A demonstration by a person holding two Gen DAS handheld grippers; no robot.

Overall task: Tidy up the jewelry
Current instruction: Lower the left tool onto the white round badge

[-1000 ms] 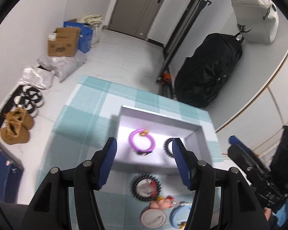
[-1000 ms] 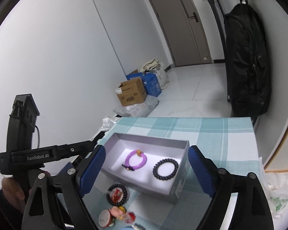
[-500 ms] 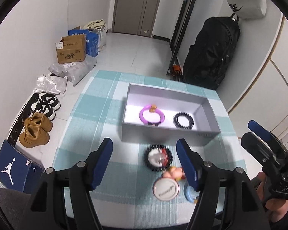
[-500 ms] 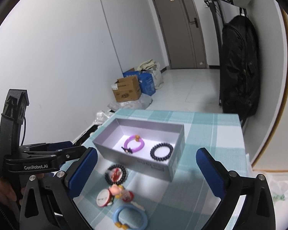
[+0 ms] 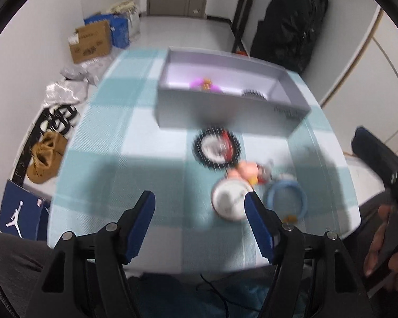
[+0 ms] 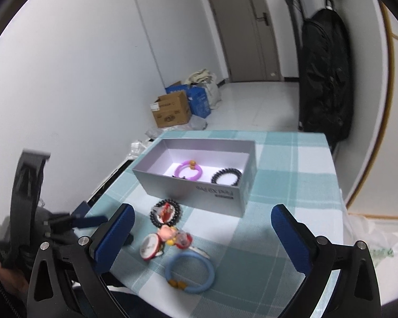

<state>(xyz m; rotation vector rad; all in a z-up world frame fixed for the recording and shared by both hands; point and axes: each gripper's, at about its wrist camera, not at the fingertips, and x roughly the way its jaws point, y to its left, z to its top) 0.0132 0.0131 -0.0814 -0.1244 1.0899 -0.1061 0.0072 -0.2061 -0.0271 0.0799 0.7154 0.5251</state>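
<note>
A grey open box (image 6: 241, 193) (image 5: 204, 111) stands on a teal checked tablecloth. Inside lie a purple bangle (image 6: 190, 170) (image 5: 206, 84) and a black bead bracelet (image 6: 226, 176) (image 5: 253, 94). In front of the box lie a black bead bracelet around a red-and-white charm (image 6: 166, 212) (image 5: 215, 149), a pink figurine piece (image 6: 172, 234) (image 5: 252, 171), a white round case (image 6: 149, 246) (image 5: 229, 198) and a light blue bangle (image 6: 189, 269) (image 5: 286, 197). My left gripper (image 5: 200, 213) is open and empty, pulled back over the table's near edge. My right gripper (image 6: 203, 232) is open and empty above the loose pieces.
The tablecloth (image 6: 291, 212) covers a small table. Cardboard and blue boxes (image 6: 172, 108) sit on the floor by the left wall, shoes (image 5: 46, 156) beside the table. A black bag (image 6: 323, 79) hangs at the right. The door (image 6: 238, 26) is at the back.
Both grippers have drawn back from the box toward the near edge of the table and stayed open. The left view is now blurred from motion. The jewelry has not moved.
</note>
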